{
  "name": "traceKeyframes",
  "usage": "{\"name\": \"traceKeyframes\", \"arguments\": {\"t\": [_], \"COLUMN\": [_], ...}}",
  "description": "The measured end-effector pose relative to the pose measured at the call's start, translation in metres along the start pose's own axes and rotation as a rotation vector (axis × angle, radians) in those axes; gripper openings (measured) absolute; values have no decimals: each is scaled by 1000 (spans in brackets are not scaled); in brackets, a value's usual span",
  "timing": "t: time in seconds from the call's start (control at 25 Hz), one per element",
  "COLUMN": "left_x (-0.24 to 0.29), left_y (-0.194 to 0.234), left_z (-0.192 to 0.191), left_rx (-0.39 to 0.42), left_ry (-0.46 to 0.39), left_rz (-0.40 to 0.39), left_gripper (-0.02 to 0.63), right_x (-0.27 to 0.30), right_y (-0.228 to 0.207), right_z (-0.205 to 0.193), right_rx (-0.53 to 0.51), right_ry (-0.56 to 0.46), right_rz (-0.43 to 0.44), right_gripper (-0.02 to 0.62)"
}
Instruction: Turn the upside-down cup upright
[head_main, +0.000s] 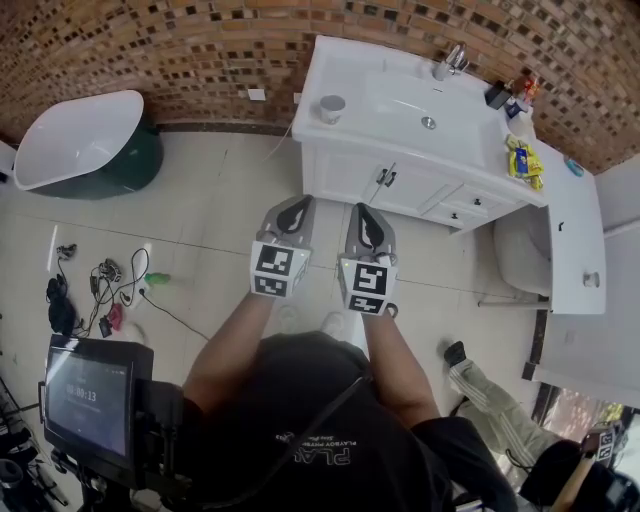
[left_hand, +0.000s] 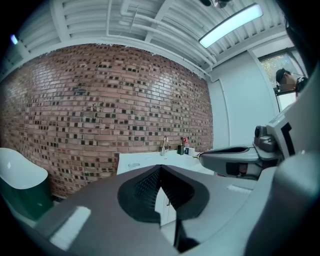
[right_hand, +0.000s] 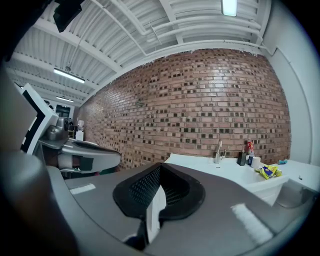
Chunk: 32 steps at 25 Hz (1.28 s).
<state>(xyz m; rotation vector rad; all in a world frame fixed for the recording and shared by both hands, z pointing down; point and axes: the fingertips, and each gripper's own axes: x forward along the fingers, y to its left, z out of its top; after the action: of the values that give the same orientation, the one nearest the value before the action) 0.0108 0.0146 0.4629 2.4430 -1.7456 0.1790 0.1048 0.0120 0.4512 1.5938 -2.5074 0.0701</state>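
cup (head_main: 332, 108): small, grey, on white vanity (head_main: 345, 70) | left claw (head_main: 297, 204), right claw (head_main: 364, 211): closed

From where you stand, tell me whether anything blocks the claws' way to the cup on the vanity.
Nothing visible does. The cup stands alone at the left end of the white vanity top, ahead of the left claw and right claw, both shut and empty. Only floor tiles and the cabinet front lie between.
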Motion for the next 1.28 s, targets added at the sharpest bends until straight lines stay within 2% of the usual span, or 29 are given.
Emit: {"name": "traceKeyframes", "arguments": {"t": [1.28], "left_x": [-11], "left_y": [6], "left_z": [0], "left_rx": [-7], "left_ry": [-20], "left_rz": [30], "left_gripper": [-2], "right_x": [-10], "right_y": [5], "right_z": [-1], "right_rx": [-20], "right_ry": [1], "right_rz": [-18], "right_gripper": [12]}}
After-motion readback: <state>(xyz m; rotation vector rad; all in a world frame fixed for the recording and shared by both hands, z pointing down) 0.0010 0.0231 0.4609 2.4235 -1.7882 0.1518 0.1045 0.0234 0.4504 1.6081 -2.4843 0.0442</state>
